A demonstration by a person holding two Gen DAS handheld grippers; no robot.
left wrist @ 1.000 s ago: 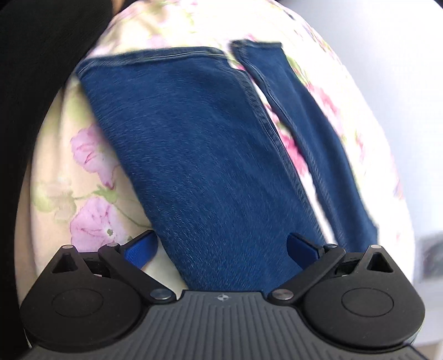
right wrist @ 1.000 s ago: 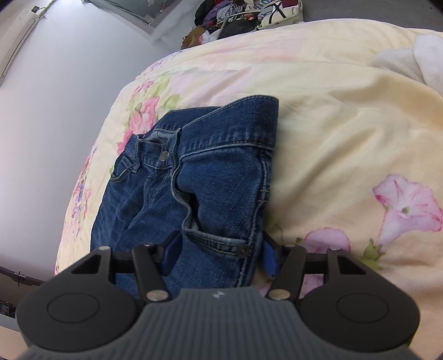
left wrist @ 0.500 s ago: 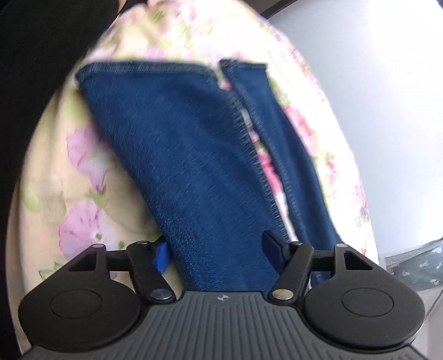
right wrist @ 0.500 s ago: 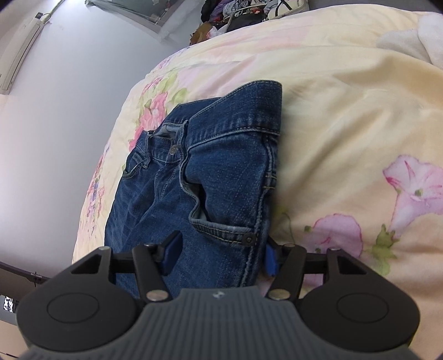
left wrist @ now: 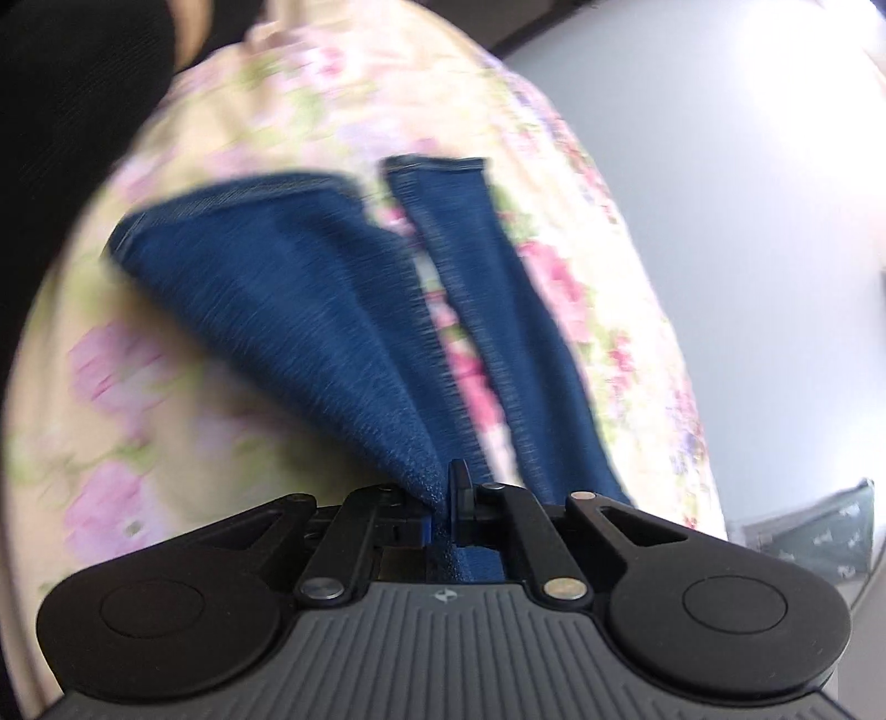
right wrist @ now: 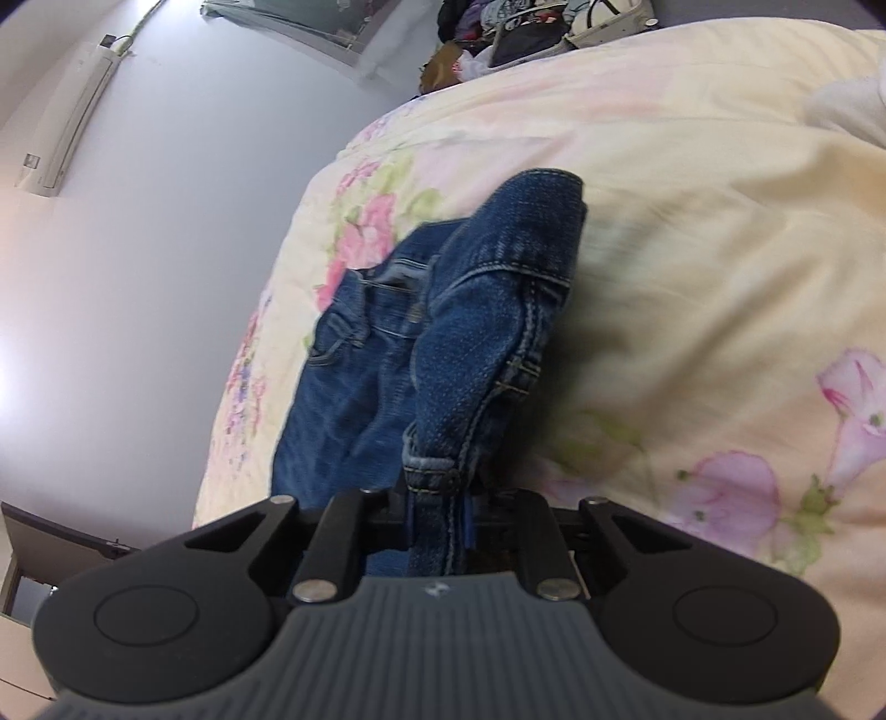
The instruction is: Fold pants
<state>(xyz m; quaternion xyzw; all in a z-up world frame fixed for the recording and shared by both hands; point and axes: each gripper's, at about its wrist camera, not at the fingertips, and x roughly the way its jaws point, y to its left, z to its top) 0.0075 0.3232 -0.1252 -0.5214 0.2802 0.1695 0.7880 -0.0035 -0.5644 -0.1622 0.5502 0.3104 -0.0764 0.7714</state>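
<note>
**Ana:** Left wrist view first: where are the jeans (left wrist: 310, 310)?

**Ben:** Dark blue denim jeans lie on a cream bedspread (left wrist: 183, 183) printed with pink flowers and green leaves. Two legs run away from the camera, hems at the far end. The wider leg (left wrist: 277, 288) is on the left; the narrower leg (left wrist: 498, 310) lies just beside it on the right, with a strip of floral cloth showing between them. The frame is blurred.

**Ana:** And the left gripper (left wrist: 443, 498)?

**Ben:** Its jaws are pinched tight on the near edge of the wider leg. The denim gathers into a point at the pads and fans out beyond them.

**Ana:** What about the right wrist view?

**Ben:** It shows the waist end of the same jeans (right wrist: 387, 343). The waistband (right wrist: 531, 221) stands raised and folded over, a pocket opening (right wrist: 332, 349) lies to its left, and a stitched side seam runs down toward the camera.

**Ana:** The right gripper (right wrist: 437, 515)?

**Ben:** Its jaws are closing, narrow, with a thick fold of seamed denim pressed between the blue pads.

**Ana:** Anything around the bed?

**Ben:** A pale grey wall (right wrist: 166, 249) on the left carries a white air conditioner (right wrist: 72, 116). Beyond the far edge of the bed sits a heap of clothes and bags (right wrist: 520, 27).
</note>
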